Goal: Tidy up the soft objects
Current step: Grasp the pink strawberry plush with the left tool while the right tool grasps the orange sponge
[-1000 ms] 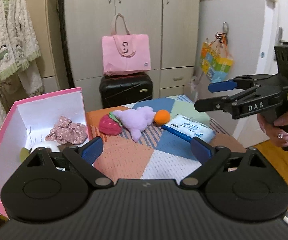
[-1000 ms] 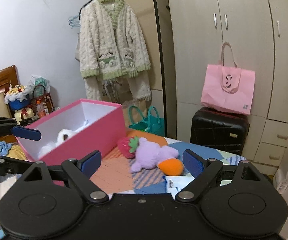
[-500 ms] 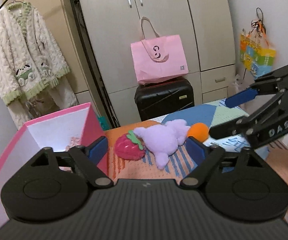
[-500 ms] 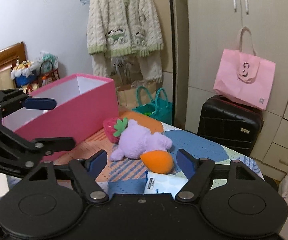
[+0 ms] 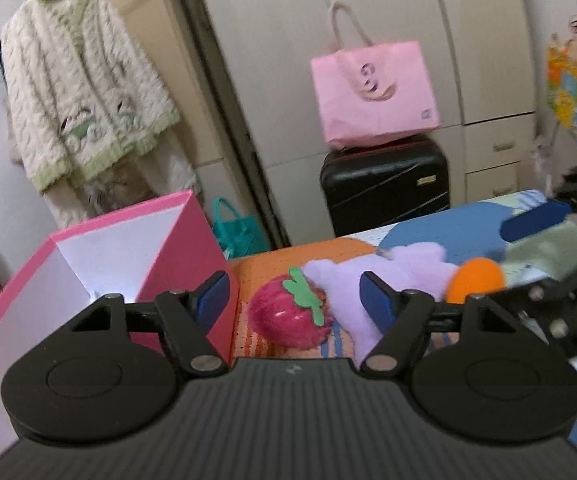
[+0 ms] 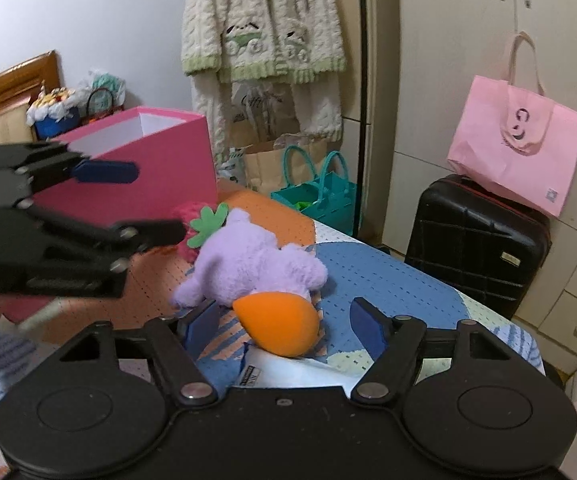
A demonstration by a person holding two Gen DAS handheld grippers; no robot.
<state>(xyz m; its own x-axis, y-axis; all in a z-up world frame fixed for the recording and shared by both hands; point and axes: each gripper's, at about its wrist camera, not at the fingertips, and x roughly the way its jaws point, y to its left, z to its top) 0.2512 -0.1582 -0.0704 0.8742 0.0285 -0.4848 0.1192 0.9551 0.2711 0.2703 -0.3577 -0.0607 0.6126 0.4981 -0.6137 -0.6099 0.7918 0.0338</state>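
Box: pink box (image 5: 184, 256) is standing at the tabletop's left.
Left gripper (image 5: 294, 300): gaping wide, framing strawberry plush (image 5: 288, 322).
Purple plush (image 6: 248, 268): lying beside strawberry.
Right gripper (image 6: 284, 326): spreading wide around orange ball (image 6: 276, 326).

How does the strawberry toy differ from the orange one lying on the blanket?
The strawberry toy is pinkish-red and fuzzy with a green felt leaf; the orange toy is plain orange and smooth. The strawberry lies nearest the pink box, the orange one on the purple plush's far side. Both rest against that plush, ungripped.
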